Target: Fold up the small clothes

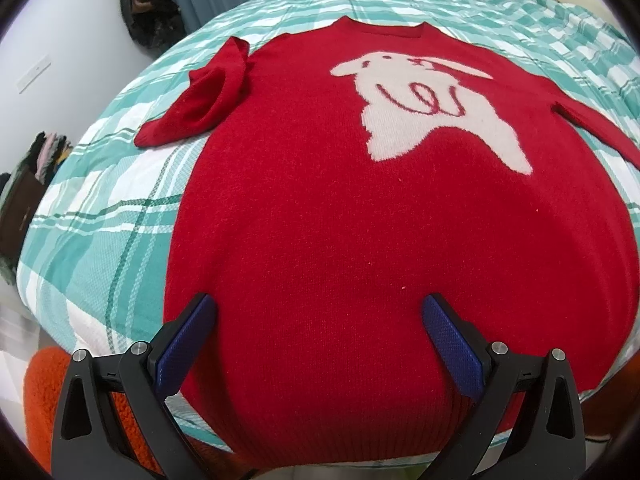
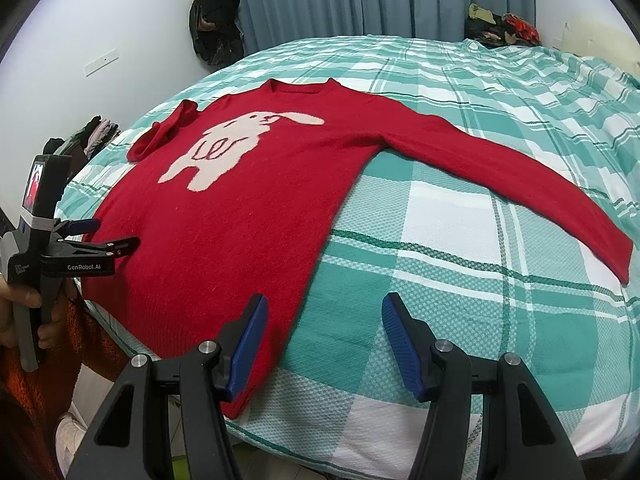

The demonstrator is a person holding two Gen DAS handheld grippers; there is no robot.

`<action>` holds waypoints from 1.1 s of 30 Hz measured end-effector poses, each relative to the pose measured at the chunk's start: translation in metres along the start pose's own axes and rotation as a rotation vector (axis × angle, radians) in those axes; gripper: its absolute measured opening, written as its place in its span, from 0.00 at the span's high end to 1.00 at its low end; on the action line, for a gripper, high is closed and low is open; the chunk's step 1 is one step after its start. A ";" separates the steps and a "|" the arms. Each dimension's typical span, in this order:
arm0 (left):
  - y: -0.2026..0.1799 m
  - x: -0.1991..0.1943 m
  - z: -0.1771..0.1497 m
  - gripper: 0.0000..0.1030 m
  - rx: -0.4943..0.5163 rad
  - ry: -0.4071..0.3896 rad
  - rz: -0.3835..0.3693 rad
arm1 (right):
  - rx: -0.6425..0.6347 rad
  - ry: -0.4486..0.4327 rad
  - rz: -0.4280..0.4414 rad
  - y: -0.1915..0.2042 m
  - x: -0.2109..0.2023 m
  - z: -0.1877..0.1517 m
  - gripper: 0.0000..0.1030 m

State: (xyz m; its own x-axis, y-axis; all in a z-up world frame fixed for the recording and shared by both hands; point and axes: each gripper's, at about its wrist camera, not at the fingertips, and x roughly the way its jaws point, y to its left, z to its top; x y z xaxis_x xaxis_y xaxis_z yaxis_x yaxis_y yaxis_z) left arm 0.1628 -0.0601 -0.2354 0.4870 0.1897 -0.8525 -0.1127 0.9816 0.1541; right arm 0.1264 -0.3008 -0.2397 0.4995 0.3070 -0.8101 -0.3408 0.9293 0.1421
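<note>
Your red knitted sweater with the white animal motif (image 2: 248, 200) lies flat along the near edge of the green-and-white checked bedspread (image 2: 460, 208), soft and floppy, so with left gripper (image 1: 320, 320) and right gripper (image 2: 324, 320) both spread wide and empty, pinch its ribbed hem or a sleeve cuff.

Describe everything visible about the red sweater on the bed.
The red sweater is a fuzzy knit with a crew neck, ribbed hem and a white animal motif on its chest. It lies flat, front up, on the green plaid bedspread, hem toward the camera. One sleeve stretches out straight; the other is bunched and folded. Neither gripper touches it.
</note>
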 end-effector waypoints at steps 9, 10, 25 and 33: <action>0.002 -0.001 0.002 0.00 0.042 0.030 -0.033 | 0.015 -0.024 -0.002 -0.004 -0.006 0.001 0.42; 0.004 -0.003 0.002 0.00 0.056 0.052 -0.045 | 0.021 -0.025 -0.001 -0.005 -0.007 0.001 0.42; 0.118 0.035 0.085 0.19 0.459 -0.102 0.220 | 0.062 0.014 -0.016 -0.013 0.004 0.001 0.42; 0.129 0.090 0.126 0.90 0.384 -0.021 0.060 | 0.037 0.043 -0.054 -0.007 0.011 0.001 0.42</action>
State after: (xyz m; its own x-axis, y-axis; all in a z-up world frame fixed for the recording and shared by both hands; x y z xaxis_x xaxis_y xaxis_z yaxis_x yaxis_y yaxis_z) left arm 0.3015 0.0862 -0.2296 0.5075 0.2435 -0.8266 0.1886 0.9046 0.3823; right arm 0.1351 -0.3037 -0.2487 0.4813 0.2476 -0.8409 -0.2840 0.9516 0.1176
